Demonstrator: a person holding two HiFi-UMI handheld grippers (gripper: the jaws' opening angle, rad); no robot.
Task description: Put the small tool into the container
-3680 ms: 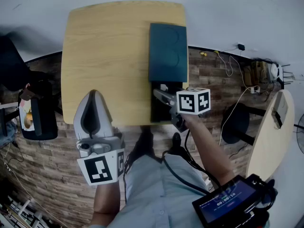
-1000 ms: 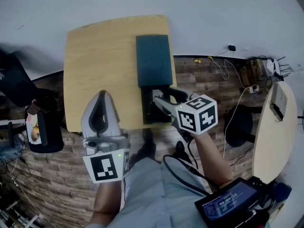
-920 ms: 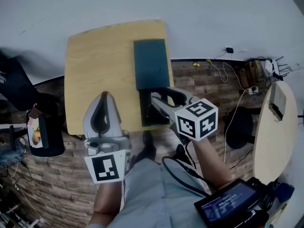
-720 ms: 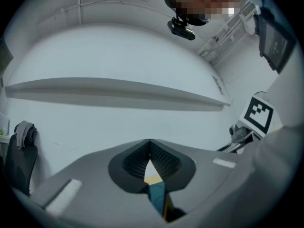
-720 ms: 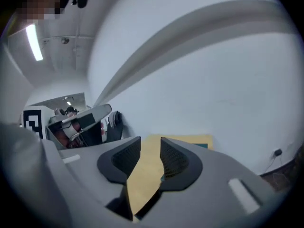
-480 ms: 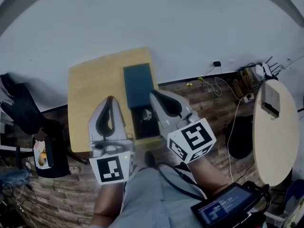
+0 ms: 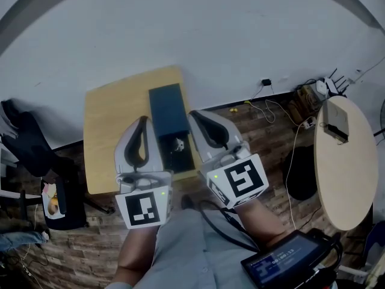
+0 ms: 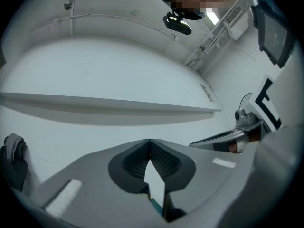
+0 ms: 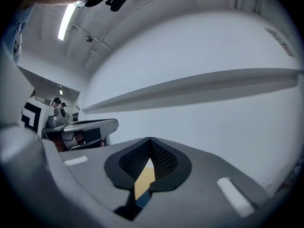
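Observation:
The dark container (image 7: 166, 108) lies on the wooden table (image 7: 111, 131) with its lid flipped back. A small pale tool (image 7: 177, 144) rests in its open compartment. My left gripper (image 7: 143, 120) is raised over the table to the left of the box, shut and empty; its jaws (image 8: 150, 142) meet against the white wall. My right gripper (image 7: 193, 114) is lifted at the box's right side. Its jaws have just been closing with nothing between them, and it shows shut (image 9: 150, 139). Each gripper view shows the other gripper beside it.
A black chair (image 7: 33, 155) stands left of the table. A round pale table (image 7: 343, 161) is at the right, with cables (image 7: 283, 104) along the wall's foot. A screen device (image 7: 286, 262) hangs at the person's waist. Brick-pattern floor surrounds the table.
My right gripper has lifted out of the container and gone from open to shut. Both grippers have risen and now point level at the wall. The tool stays in the box.

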